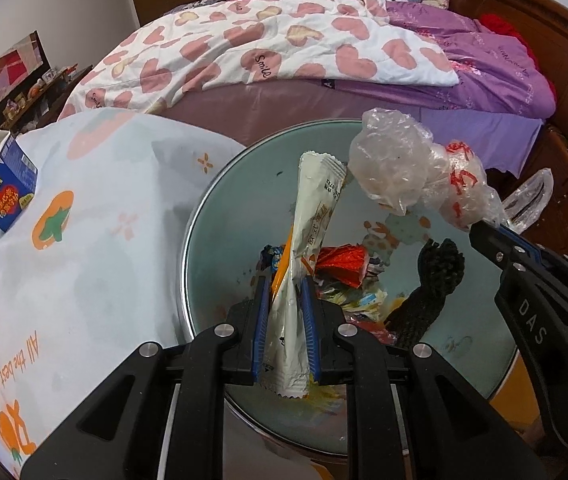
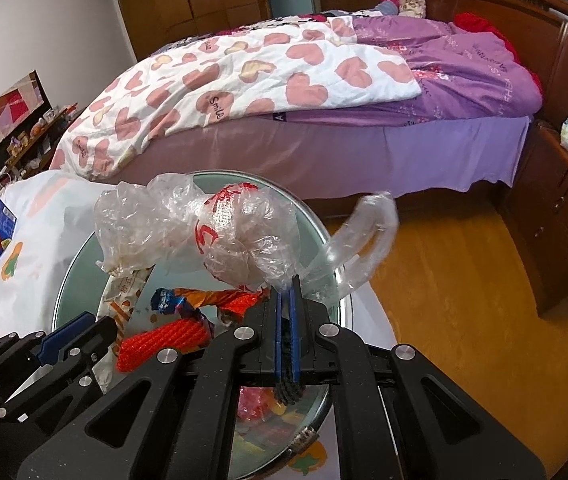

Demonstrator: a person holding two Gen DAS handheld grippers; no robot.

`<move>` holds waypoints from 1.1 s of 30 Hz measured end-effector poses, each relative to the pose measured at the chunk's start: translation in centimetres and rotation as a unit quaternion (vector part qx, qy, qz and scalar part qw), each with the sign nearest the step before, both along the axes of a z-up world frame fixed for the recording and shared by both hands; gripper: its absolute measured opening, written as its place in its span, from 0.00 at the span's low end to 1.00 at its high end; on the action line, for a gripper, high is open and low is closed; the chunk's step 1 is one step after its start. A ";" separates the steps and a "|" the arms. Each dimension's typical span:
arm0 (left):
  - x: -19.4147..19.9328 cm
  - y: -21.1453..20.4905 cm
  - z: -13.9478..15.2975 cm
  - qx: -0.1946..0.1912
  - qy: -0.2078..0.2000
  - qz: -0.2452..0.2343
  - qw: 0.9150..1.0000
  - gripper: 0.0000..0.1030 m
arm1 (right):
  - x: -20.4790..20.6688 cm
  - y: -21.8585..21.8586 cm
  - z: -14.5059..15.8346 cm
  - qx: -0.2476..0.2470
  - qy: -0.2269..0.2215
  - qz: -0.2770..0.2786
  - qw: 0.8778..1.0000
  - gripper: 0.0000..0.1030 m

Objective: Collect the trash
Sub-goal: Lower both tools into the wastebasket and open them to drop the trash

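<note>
My left gripper (image 1: 285,285) is shut on a long white snack wrapper (image 1: 316,208), which stands upright between the blue pads over a round bin (image 1: 204,216) with a metal rim. Inside lie a red foil wrapper (image 1: 340,264) and several other wrappers. From the right, my right gripper (image 1: 480,228) reaches over the bin, shut on a crumpled clear plastic bag (image 1: 396,160) with red print. In the right wrist view the right gripper (image 2: 286,280) pinches that plastic bag (image 2: 204,232), and a black knitted piece (image 2: 288,390) sits between the pads. The left gripper (image 2: 68,336) is at lower left.
A white cloth with orange prints (image 1: 84,240) covers the table left of the bin, and a blue box (image 1: 4,196) stands on it. A bed (image 1: 284,48) with a heart quilt lies behind. Wooden floor (image 2: 464,280) and a brown cabinet (image 2: 556,220) are to the right.
</note>
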State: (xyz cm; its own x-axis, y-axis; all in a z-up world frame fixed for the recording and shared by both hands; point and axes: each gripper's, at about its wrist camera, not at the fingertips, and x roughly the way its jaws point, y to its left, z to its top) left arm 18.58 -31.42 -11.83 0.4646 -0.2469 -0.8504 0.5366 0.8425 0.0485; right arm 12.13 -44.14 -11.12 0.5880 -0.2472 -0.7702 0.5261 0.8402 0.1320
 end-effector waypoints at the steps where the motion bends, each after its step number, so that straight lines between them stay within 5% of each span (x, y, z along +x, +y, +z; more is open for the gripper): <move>1: 0.0 0.1 -0.1 0.001 0.001 0.001 1.000 0.16 | 0.0 0.0 -0.2 0.001 0.002 0.000 1.000 0.04; 19: 0.2 -0.5 -0.9 0.010 0.005 0.003 1.000 0.19 | 0.4 -0.3 -0.4 0.018 -0.003 0.019 1.000 0.09; 24: 0.1 -0.5 -1.0 0.011 0.006 0.004 1.000 0.27 | -0.4 -0.5 -0.1 0.019 -0.014 0.015 1.000 0.15; 27: -0.1 -0.2 -0.5 0.009 -0.006 0.007 1.000 0.46 | -1.4 -0.7 0.5 0.024 -0.032 0.010 0.999 0.29; 33: -0.5 0.4 0.5 0.000 -0.014 0.015 1.000 0.62 | -3.9 -0.9 2.0 0.021 -0.071 -0.015 0.997 0.37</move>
